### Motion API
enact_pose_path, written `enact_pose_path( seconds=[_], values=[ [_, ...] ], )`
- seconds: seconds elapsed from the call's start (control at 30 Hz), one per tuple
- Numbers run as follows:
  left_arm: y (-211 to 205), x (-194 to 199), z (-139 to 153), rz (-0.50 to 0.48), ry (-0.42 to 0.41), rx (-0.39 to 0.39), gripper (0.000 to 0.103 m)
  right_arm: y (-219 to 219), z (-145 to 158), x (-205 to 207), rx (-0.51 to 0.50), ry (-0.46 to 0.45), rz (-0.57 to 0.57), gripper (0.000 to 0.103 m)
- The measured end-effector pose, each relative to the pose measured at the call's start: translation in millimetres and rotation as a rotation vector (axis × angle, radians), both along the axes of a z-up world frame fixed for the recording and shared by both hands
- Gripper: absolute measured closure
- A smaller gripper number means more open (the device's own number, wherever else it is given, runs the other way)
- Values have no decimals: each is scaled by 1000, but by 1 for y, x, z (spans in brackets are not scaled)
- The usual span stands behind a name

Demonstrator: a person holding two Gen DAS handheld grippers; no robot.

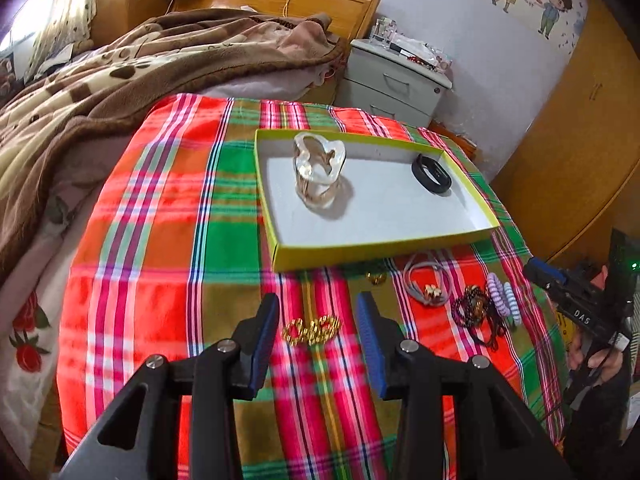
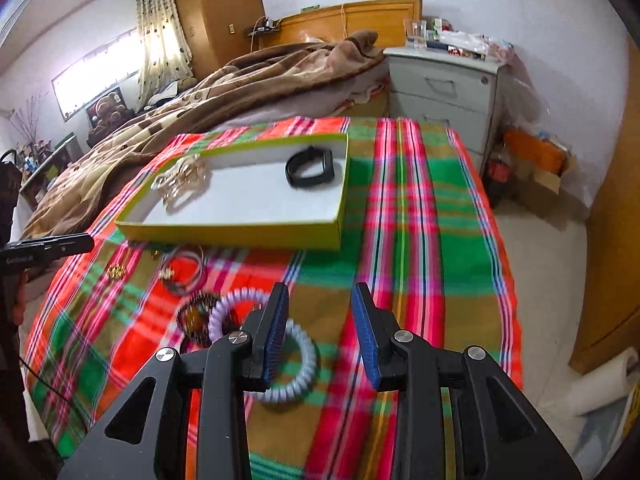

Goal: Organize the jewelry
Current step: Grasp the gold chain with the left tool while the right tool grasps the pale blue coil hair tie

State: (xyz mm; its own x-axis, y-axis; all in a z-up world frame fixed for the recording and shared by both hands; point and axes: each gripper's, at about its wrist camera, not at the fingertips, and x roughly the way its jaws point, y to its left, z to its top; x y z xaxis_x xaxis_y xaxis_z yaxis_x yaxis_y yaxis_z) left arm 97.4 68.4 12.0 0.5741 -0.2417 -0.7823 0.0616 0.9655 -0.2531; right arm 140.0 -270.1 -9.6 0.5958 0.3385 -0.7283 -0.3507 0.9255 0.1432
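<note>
Two pieces already sit in the shallow yellow-green cardboard tray (image 1: 280,216). Left hand-held gripper (image 1: 318,322) hangs wide over the gold link chain (image 1: 313,330) near the plaid-covered bed's front edge; light, limp, slippery, so pinch mid-bunch. Right hand-held gripper (image 2: 320,320) wide, empty.

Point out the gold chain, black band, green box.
gold chain (image 1: 313,330), left wrist view, middle links.
black band (image 1: 431,174), left wrist view, near rim.
green box (image 1: 380,251), left wrist view, front wall.

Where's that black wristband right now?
The black wristband lies inside the green-edged box, in its far right corner seen from the left camera, apart from the clear bangles further left.
</note>
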Motion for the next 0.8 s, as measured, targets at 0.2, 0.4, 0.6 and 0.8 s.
enact_pose_path(
  seconds=[0.2,0.4,0.6,0.8],
  values=[
    [17,-14,-9,46,7,-21,62,-3,-14,-6,-3,33,28,69],
    [26,-22,-15,78,22,-14,61,0,-22,-8,-18,49,53,69],
    [20,-21,-19,63,34,-6,61,7,-26,-9,-74,49,64,69],
    [14,-20,-24,49,51,6,61,14,-27,-12,-132,34,67,79]
  ],
)
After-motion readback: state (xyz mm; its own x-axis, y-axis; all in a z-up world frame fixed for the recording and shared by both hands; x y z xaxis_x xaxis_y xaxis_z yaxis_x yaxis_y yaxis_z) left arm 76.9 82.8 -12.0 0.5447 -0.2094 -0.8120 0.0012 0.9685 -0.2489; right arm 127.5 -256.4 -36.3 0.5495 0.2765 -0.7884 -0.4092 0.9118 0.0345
